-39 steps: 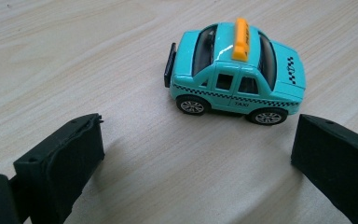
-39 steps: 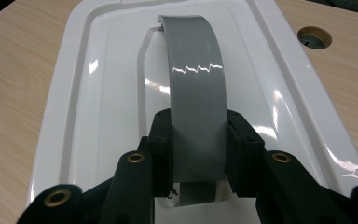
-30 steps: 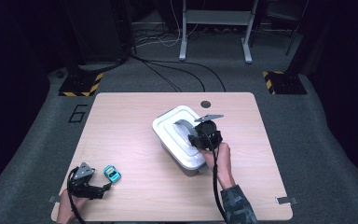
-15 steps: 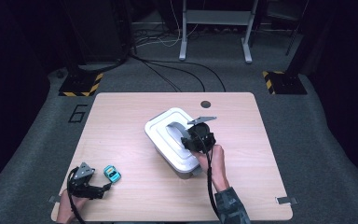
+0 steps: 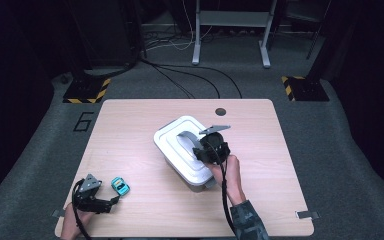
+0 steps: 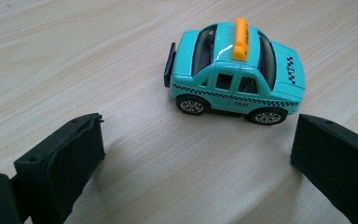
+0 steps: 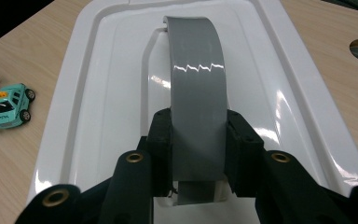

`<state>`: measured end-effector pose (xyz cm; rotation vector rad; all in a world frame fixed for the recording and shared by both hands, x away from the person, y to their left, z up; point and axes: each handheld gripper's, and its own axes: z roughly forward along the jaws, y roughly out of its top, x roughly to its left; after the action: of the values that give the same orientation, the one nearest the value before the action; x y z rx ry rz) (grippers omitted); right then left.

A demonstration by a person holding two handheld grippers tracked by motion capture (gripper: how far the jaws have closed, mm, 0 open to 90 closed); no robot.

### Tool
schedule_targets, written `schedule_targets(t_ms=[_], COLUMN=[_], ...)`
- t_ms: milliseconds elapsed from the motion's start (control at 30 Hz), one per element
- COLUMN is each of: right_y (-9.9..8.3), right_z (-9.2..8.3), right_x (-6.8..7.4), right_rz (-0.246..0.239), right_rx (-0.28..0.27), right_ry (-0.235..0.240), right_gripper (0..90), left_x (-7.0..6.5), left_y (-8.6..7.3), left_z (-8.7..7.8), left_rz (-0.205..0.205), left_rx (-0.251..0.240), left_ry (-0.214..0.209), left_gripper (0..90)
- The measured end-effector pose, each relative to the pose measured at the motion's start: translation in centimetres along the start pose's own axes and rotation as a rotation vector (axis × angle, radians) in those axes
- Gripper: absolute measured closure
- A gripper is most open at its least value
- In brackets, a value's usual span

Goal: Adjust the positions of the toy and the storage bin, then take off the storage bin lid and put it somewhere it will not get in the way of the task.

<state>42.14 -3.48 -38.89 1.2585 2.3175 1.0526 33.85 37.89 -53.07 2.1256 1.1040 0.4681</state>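
Wooden table [image 5: 130, 130]: white bin [image 5: 177, 150] has shifted leftward, right gripper [image 7: 198, 140] clamped on grey handle [image 7: 196, 93]; lid lift pending. Left gripper [image 6: 196, 154] agape beside toy taxi [image 6: 235, 74].

Table's lit fine, room around it is dark; glare streaks on the grey handle [image 7: 196, 84], everything's sharp.

Turquoise taxi [image 6: 235, 77], orange roof sign; white box [image 7: 116, 93], grey handle [image 7: 198, 93].
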Motion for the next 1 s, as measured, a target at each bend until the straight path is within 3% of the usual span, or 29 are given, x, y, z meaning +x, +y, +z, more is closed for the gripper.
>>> schedule_targets(t_ms=[333, 500, 600, 667, 733, 833, 1000], right_y=[0.2, 1.2, 2.2, 2.7, 3.1, 3.6, 3.8], right_z=[0.1, 0.7, 1.3, 1.6, 2.1, 2.6, 3.1], right_x=[0.0, 0.3, 0.6, 1.0, 1.0, 0.5, -0.1], right_rz=[-0.007, -0.049, -0.076, -0.089, -0.099, -0.098, -0.084], right_rx=[0.012, 0.048, 0.071, 0.089, 0.098, 0.115, 0.125], right_ry=[0.001, -0.004, -0.019, -0.068, -0.086, -0.09, -0.074], right_gripper=[64.5, 54.3, 39.9, 29.6, 19.7, 14.2, 14.0], left_x=[0.0, 0.0, -0.1, -0.1, -0.1, -0.1, -0.1], left_y=[0.0, 0.0, -0.1, -0.1, -0.1, -0.1, -0.1], left_z=[0.0, 0.1, 0.1, 0.1, 0.1, 0.1, 0.1], left_rz=[0.002, -0.002, 0.004, 0.004, 0.002, 0.003, 0.0], left_rx=[-0.003, -0.013, -0.017, -0.017, -0.016, -0.011, -0.015], left_ry=[0.001, 0.007, 0.003, 0.002, 0.001, 0.002, 0.001], left_gripper=[2.4, 2.4, 3.0, 3.1, 3.1, 3.1, 3.1])
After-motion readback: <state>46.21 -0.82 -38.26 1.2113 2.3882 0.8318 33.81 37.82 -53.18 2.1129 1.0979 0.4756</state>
